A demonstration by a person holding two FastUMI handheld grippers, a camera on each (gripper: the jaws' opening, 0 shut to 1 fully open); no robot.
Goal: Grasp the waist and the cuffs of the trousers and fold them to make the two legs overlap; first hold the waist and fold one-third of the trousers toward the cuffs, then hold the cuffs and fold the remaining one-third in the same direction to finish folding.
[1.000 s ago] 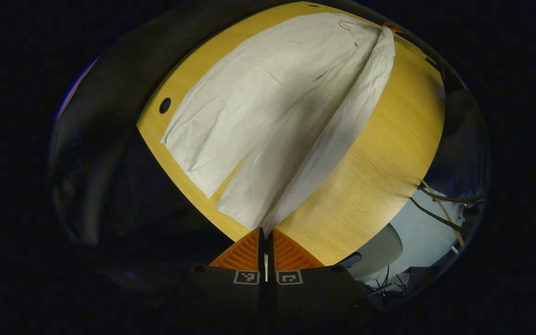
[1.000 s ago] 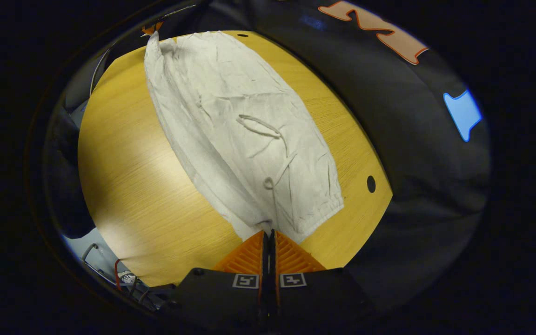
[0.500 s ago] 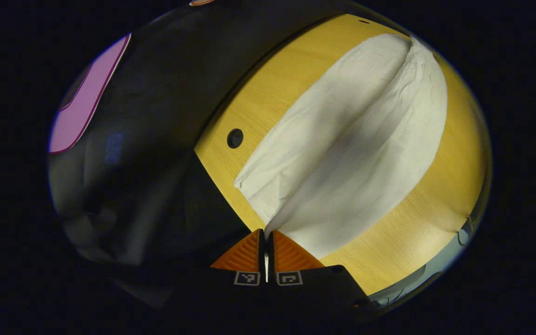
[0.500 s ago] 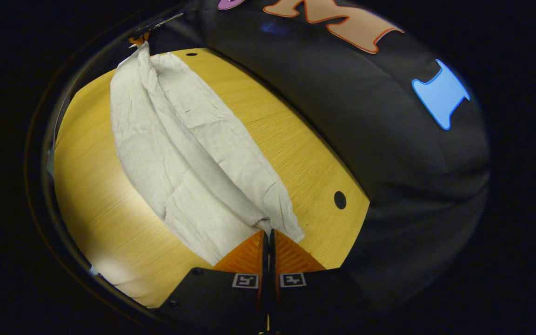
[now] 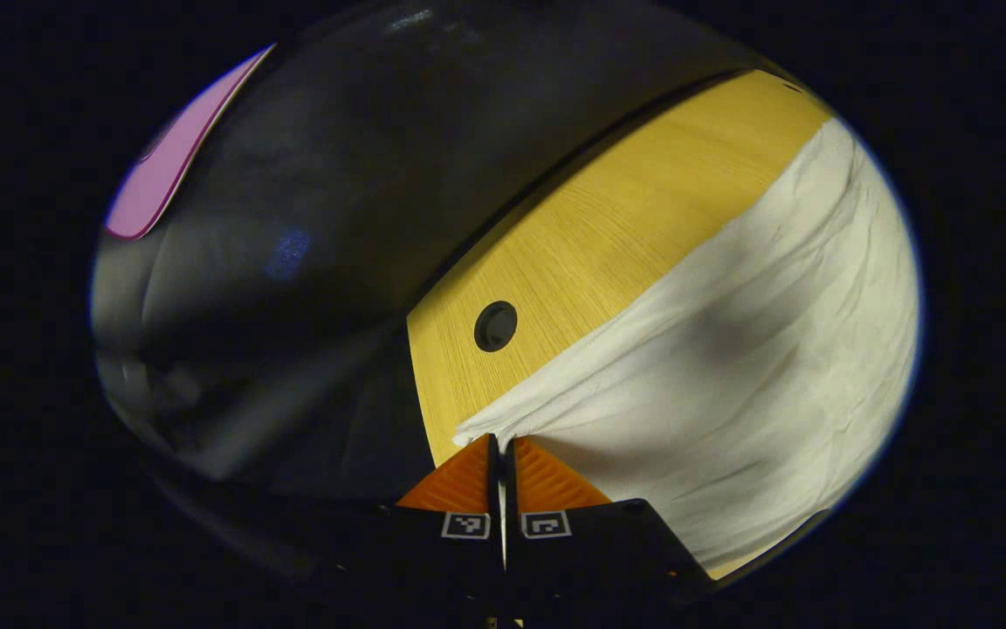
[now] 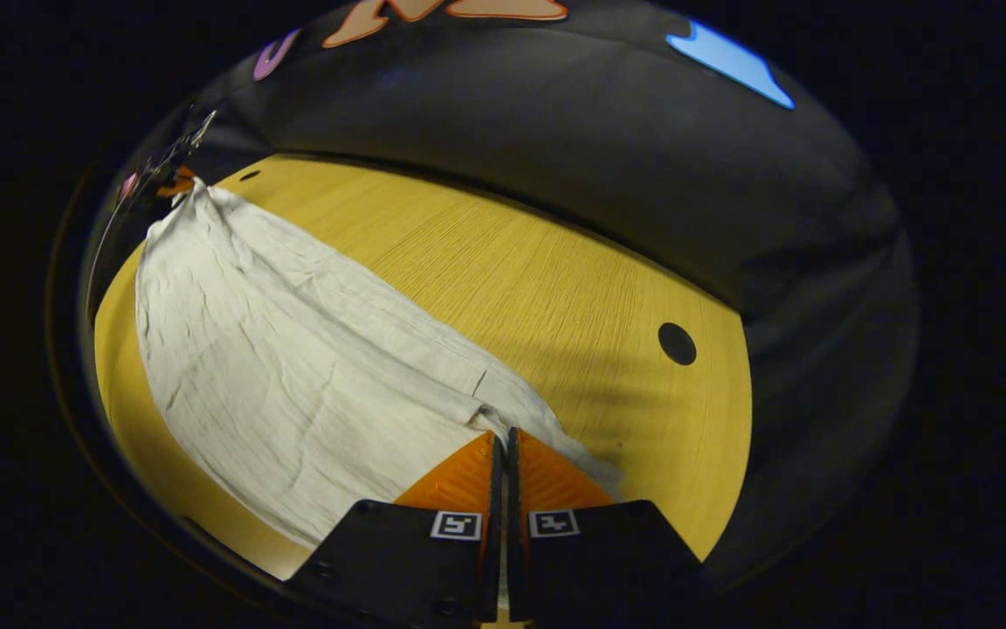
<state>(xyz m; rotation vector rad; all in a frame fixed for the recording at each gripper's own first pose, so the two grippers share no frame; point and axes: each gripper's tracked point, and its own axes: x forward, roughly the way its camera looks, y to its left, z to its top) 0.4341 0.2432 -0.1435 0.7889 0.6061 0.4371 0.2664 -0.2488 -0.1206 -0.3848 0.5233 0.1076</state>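
Trousers (image 6: pixel 293 384) lying lengthwise on table (image 6: pixel 555 288), legs overlapping. Left gripper (image 5: pixel 499 441) pinching cuff end; right gripper (image 6: pixel 503 434) pinching waist end. Cloth looking light, soft, limp, sagging: gripping corners firmly advisable.

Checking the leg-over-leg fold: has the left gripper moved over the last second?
Yes. The left gripper, shut on the trousers, has carried its edge across toward the table's round hole.
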